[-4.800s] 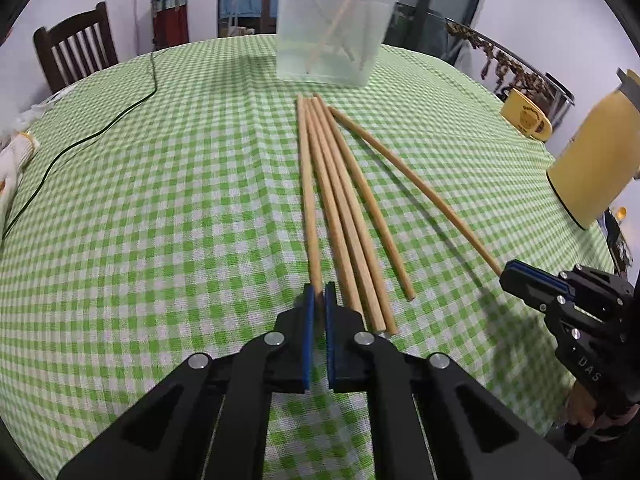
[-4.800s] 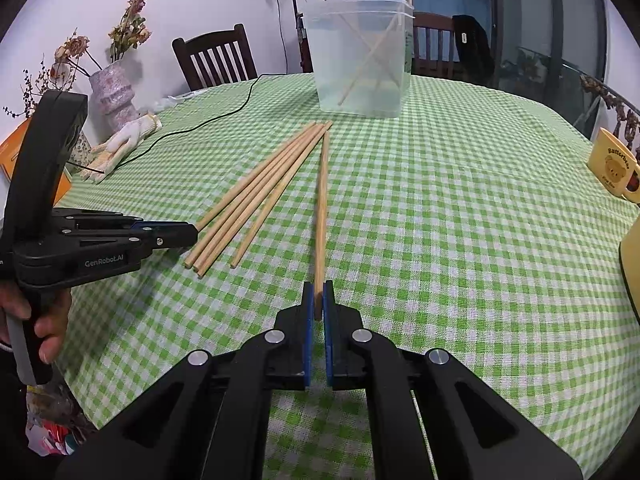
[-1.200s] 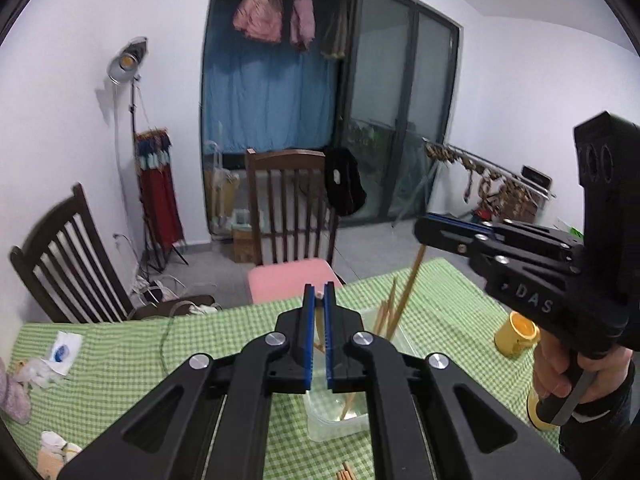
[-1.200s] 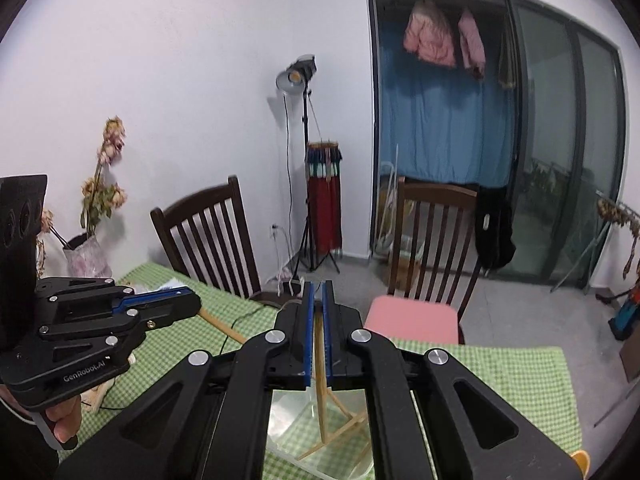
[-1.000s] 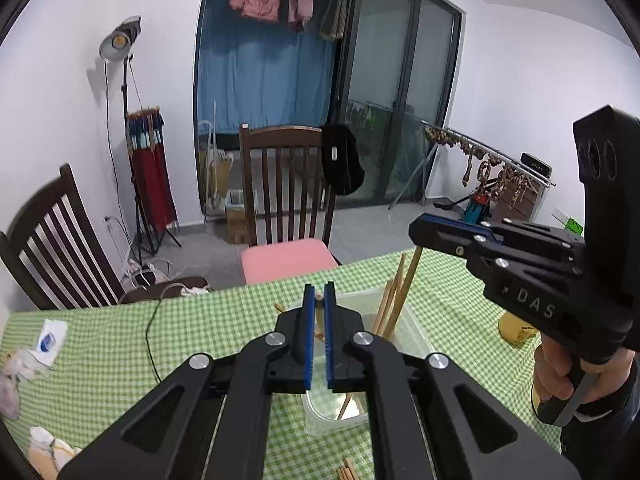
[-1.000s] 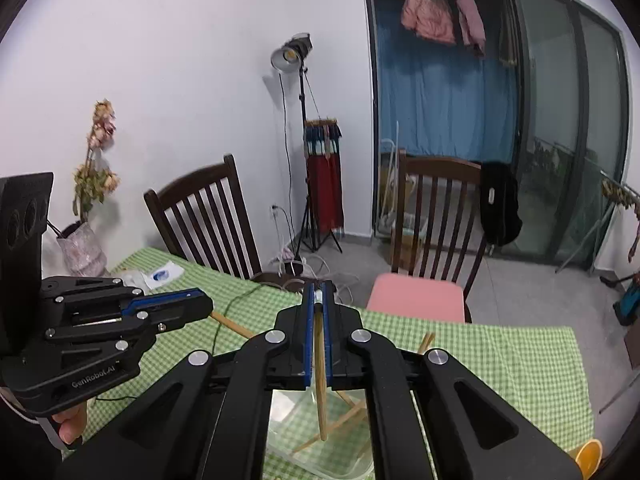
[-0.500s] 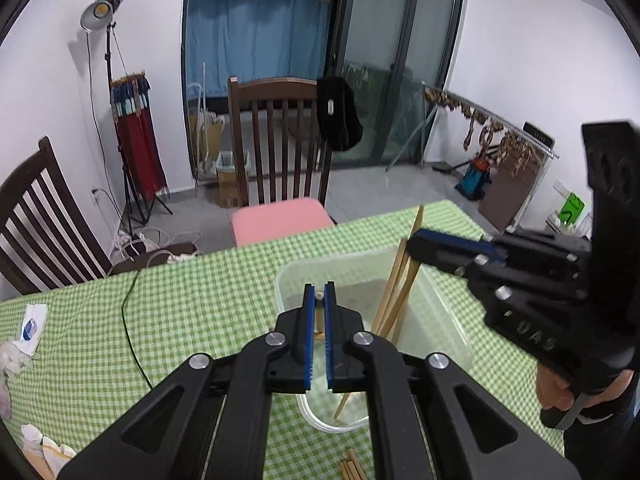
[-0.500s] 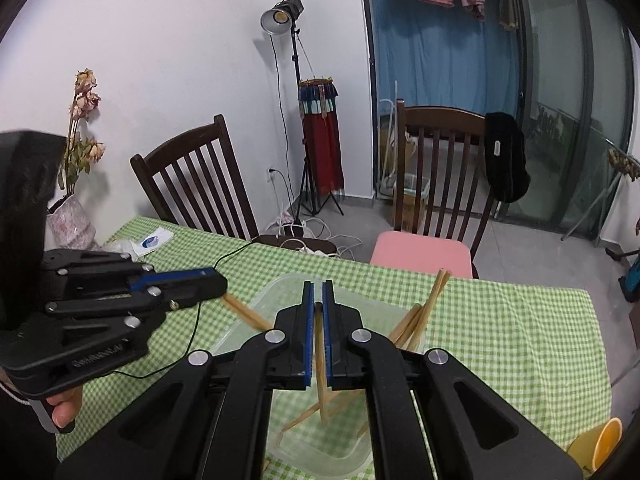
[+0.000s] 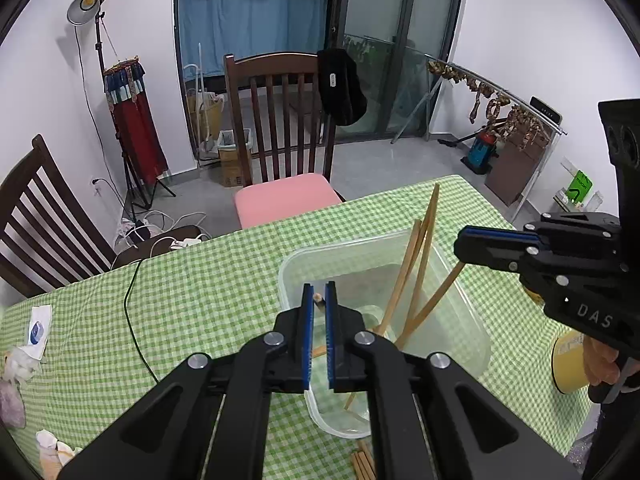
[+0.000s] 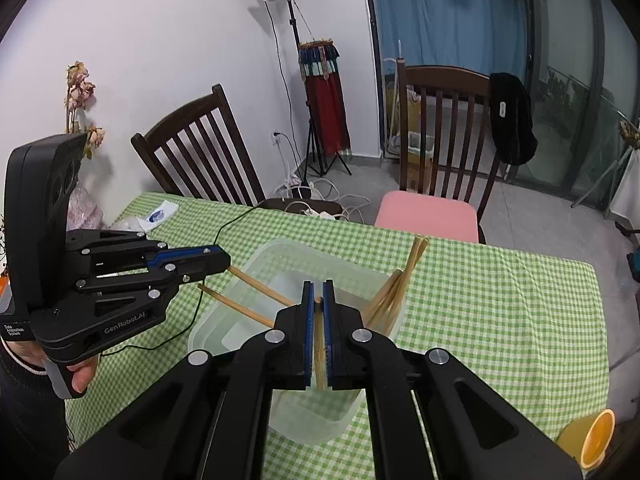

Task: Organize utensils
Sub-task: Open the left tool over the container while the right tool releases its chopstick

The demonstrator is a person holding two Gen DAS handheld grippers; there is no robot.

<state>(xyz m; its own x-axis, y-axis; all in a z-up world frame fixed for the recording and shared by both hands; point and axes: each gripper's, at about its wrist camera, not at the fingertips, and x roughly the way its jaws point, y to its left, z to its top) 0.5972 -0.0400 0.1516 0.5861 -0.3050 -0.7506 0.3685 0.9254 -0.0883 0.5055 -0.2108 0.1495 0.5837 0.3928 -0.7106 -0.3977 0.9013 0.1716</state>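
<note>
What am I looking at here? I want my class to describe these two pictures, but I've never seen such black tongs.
A person holds one hand-held gripper in each hand; a camera on each looks along its fingers. The left camera shows the left hand-held gripper shut on a wooden chopstick; the right hand-held gripper grips another chopstick. Both hang over a clear plastic tub already holding more chopsticks. The tub stands on a green checked tablecloth, with a yellow cup nearby.

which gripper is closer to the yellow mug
Right. The right gripper is over the clear tub's side toward the yellow mug; the left gripper is over the tub's opposite side, farther from it.
</note>
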